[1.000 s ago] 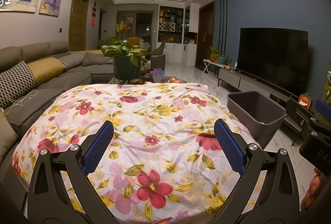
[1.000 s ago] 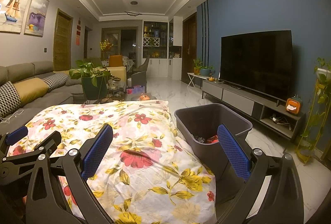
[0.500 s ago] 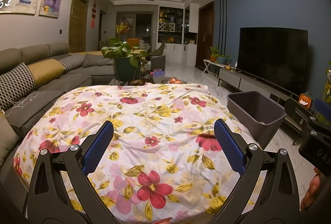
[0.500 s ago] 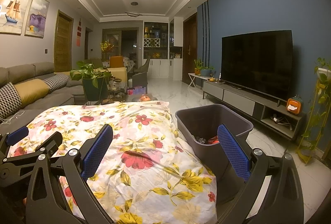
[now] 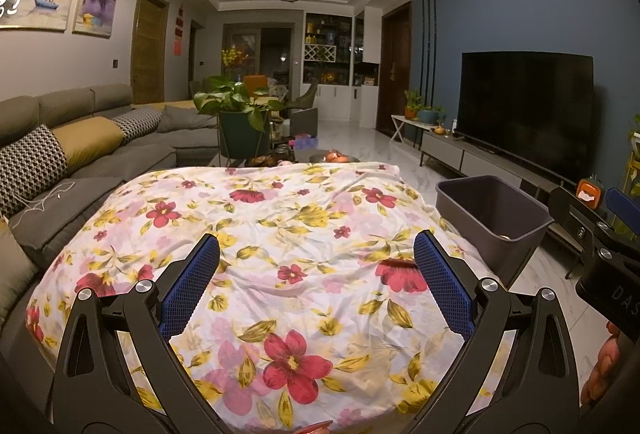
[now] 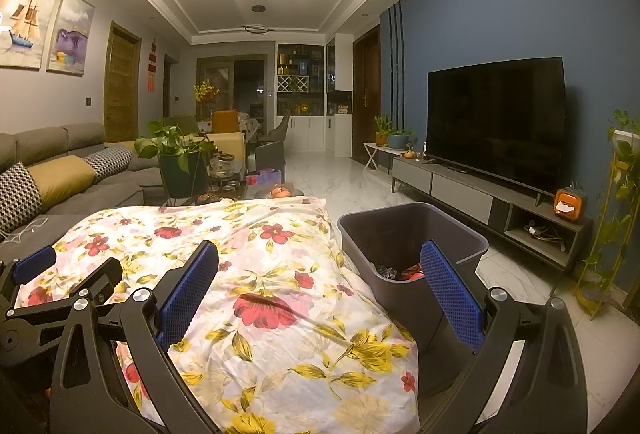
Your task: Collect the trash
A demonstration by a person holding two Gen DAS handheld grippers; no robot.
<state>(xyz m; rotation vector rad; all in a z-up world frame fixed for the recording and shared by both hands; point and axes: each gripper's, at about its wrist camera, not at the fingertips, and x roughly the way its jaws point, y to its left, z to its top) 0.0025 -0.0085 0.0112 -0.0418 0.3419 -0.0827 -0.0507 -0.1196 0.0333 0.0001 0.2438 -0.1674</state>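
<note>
Both grippers spread wide, empty. Left wrist view: left gripper (image 5: 316, 270) low center over floral sheet (image 5: 280, 234), bin (image 5: 492, 218) at right. Right wrist view: right gripper (image 6: 320, 274) low center, trash (image 6: 400, 271) inside bin (image 6: 412, 230), center right.

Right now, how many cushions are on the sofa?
3 visible: a houndstooth cushion nearest, a mustard cushion beside it, and another houndstooth cushion farther along the sofa. More may be hidden out of frame.
</note>
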